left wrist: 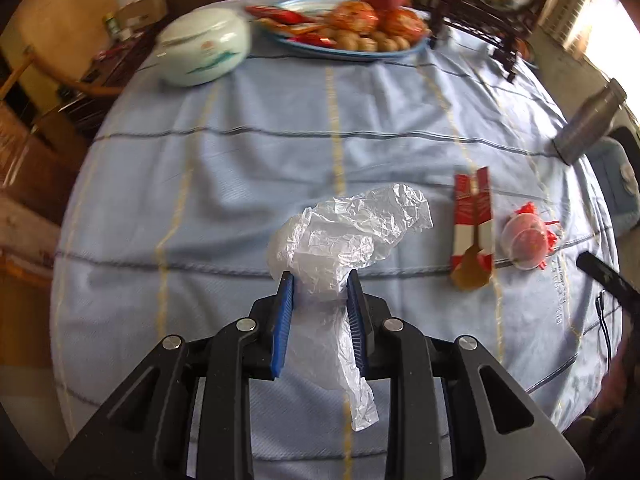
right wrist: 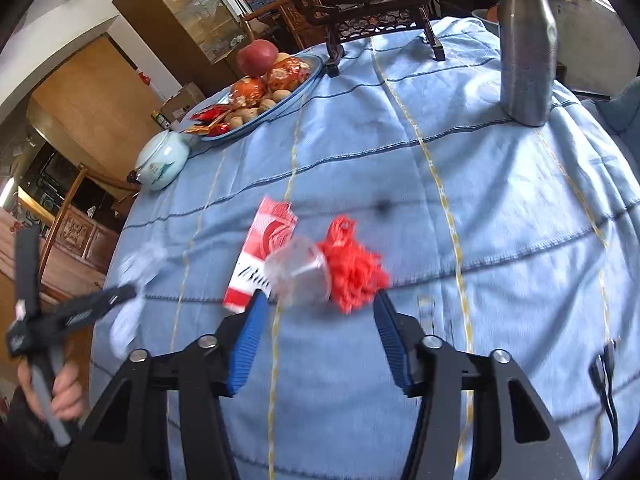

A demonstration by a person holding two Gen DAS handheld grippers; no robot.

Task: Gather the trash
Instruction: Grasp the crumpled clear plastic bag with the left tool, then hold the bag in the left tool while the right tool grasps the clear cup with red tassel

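In the left wrist view my left gripper [left wrist: 320, 280] is shut on a crumpled clear plastic bag [left wrist: 352, 232], which hangs above the blue tablecloth [left wrist: 240, 160]. To its right lie a torn red and white cigarette pack [left wrist: 472, 216] and a clear plastic cup [left wrist: 524, 240] with red netting. In the right wrist view my right gripper [right wrist: 320, 296] is open, its blue pads on either side of the clear cup [right wrist: 300, 276] and the red netting [right wrist: 356, 268]; the pack [right wrist: 264, 248] lies just behind. At far left a hand holds the left gripper [right wrist: 120, 294] and the blurred bag [right wrist: 126, 320].
At the table's far side stand a blue plate [left wrist: 360, 54] of fruit, nuts and snack packets, a pale lidded jar [left wrist: 204, 52], a steel flask [right wrist: 528, 48] and a dark carved wooden stand [right wrist: 380, 20]. A black cable [right wrist: 604, 376] lies near the right edge.
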